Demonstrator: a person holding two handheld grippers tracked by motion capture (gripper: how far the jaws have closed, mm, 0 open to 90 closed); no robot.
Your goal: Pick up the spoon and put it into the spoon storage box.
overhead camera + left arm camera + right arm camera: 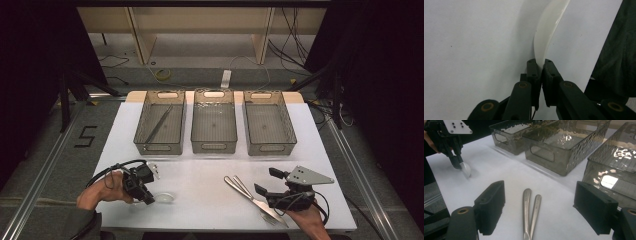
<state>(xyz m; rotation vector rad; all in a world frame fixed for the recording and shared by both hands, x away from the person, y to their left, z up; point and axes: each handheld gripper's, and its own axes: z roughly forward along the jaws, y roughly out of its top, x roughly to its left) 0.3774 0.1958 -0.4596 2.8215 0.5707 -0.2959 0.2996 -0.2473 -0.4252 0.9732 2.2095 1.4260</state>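
Note:
My left gripper (148, 196) (540, 68) is shut on the handle end of a white spoon (164, 198) (547, 32), whose bowl rests on the white table sheet near the front left. From the right gripper view, that left gripper (458, 164) points down with the spoon (466, 169) at its tip. My right gripper (265, 181) (541, 207) stands open at the front right, its jaws wide apart on either side of two metal handles. These belong to a fork (260, 204) (535, 210) and a knife (240, 189) (526, 207) lying side by side on the sheet.
Three smoky clear bins stand in a row at the back: left (142, 131), middle (214, 145), right (269, 146). A long thin metal utensil (159, 124) lies slantwise in the left bin. Bare white sheet (200, 170) lies between the bins and my grippers.

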